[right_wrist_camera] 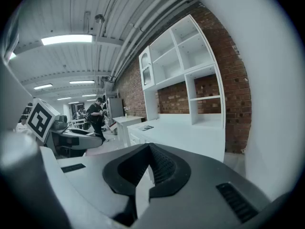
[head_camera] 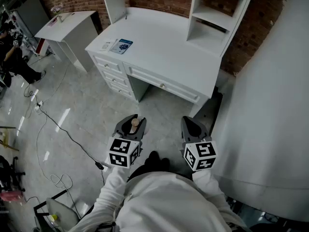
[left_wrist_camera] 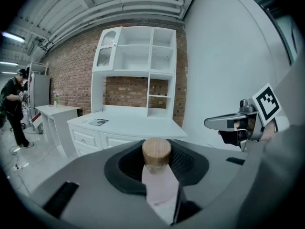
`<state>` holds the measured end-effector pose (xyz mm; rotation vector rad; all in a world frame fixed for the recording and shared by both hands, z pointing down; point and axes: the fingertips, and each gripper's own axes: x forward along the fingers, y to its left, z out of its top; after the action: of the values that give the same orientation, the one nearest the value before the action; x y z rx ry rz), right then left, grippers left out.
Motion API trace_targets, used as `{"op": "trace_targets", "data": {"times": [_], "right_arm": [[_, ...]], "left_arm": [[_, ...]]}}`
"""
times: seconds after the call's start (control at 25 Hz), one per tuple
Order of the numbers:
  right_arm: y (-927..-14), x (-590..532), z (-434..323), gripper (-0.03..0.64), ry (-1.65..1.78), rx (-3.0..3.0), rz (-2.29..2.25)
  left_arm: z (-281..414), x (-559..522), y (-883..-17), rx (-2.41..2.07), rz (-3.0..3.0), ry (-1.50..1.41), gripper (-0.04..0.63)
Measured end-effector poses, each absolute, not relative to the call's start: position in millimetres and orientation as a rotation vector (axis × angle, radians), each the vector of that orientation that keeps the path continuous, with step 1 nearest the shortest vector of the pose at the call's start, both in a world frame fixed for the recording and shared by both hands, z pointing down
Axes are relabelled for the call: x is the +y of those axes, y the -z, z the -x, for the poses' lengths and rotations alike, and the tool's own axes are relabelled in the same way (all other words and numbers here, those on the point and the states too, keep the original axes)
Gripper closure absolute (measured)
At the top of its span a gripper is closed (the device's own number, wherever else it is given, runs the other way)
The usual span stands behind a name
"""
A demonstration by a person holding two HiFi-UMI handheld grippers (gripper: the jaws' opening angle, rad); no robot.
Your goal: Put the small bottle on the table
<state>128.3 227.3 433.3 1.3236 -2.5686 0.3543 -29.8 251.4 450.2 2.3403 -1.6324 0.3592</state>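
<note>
A small pale bottle (head_camera: 134, 124) with a wooden cap stands upright between the jaws of my left gripper (head_camera: 129, 129), which is shut on it. In the left gripper view the bottle (left_wrist_camera: 156, 152) fills the jaw gap, cap uppermost. My right gripper (head_camera: 193, 127) is level with the left one, shut with nothing in it; its jaws meet in the right gripper view (right_wrist_camera: 148, 168). Both grippers hang over the floor, short of the white desk (head_camera: 159, 47), whose top (left_wrist_camera: 128, 125) lies ahead and is mostly bare.
A blue booklet (head_camera: 120, 46) lies at the desk's left end. A white shelf hutch (head_camera: 217, 13) stands on the desk's right. There is a small white side table (head_camera: 67, 25) at the far left, cables (head_camera: 53, 124) across the floor, and a white wall panel (head_camera: 270, 105) close on the right.
</note>
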Motion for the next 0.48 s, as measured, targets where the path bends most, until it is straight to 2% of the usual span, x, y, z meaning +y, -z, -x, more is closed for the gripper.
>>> {"op": "trace_targets", "data": {"times": [0.48], "right_arm": [[-430,228,-147,0.589,-0.351,-2.608,-1.322]], "left_arm": [[26,258,-438,-1.712,-2.31,-0.336,0.458]]}}
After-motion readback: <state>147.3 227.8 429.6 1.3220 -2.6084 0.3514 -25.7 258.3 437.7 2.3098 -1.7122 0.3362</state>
